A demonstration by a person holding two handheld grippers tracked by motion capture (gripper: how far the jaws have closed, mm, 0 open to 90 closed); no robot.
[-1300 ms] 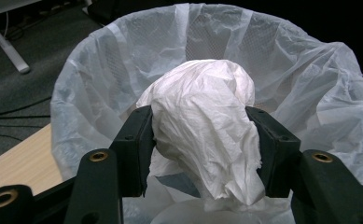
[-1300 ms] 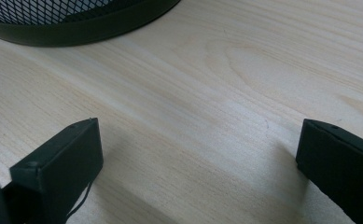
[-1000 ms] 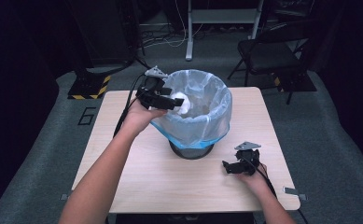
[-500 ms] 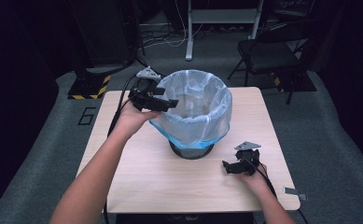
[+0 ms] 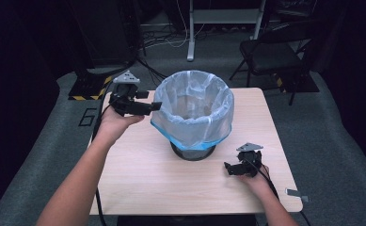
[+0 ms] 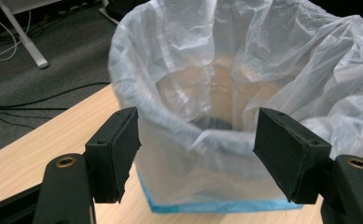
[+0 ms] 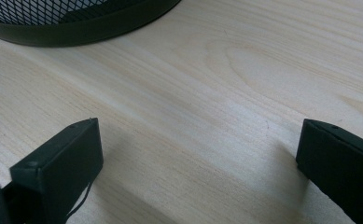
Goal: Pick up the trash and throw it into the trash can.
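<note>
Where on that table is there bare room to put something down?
The widest bare wood lies on the table along the near edge, between the person's forearms. A bare strip runs right of the lined bin. It is crowded around the left gripper beside the bin's rim and the right gripper.

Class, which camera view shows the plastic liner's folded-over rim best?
The left gripper view: the liner sits close between the open left claw, creases and blue hem clear. The high view shows the liner whole but small. The right gripper view catches the bin's mesh base.
</note>
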